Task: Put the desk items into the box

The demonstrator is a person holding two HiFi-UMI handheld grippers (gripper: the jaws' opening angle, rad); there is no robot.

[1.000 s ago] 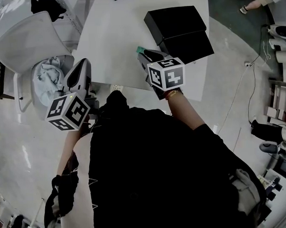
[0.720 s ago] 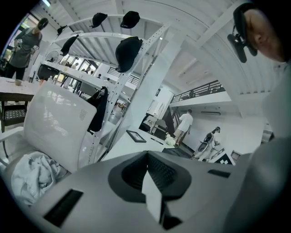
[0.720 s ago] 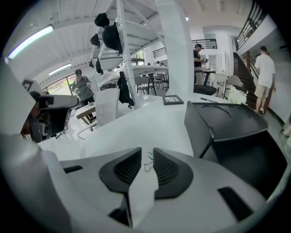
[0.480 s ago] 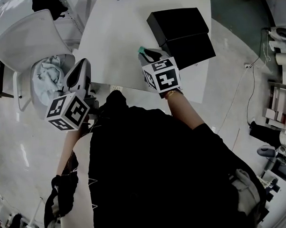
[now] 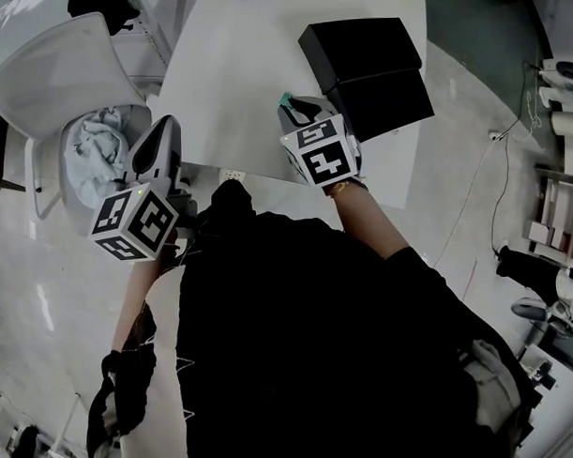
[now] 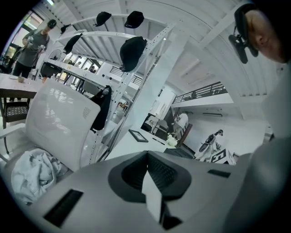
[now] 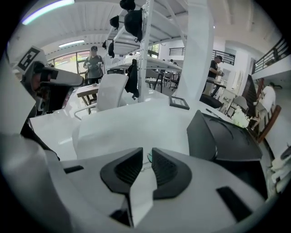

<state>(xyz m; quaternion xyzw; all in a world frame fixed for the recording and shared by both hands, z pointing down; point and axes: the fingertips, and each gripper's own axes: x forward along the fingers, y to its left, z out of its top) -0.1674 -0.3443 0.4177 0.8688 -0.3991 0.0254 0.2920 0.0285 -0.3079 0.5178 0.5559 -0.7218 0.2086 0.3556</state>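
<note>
My right gripper (image 5: 297, 107) hovers over the white table's (image 5: 230, 75) near edge, just left of the black box (image 5: 385, 96) and its black lid (image 5: 358, 47). A small green item (image 5: 284, 100) shows at its tip. In the right gripper view the jaws (image 7: 148, 157) stand almost together on that green item (image 7: 149, 159), which has a thin wire part, and the box (image 7: 223, 136) rises to the right. My left gripper (image 5: 159, 134) hangs off the table's left side beside a chair. Its pads (image 6: 136, 170) meet with nothing between them.
A white chair (image 5: 51, 81) with a crumpled grey cloth (image 5: 91, 150) on its seat stands left of the table. A small framed picture (image 7: 179, 102) and white flowers (image 7: 240, 119) sit at the table's far end. People stand at desks in the background.
My right gripper has turned a little and edged left with the green item still in it. The left gripper has barely moved.
</note>
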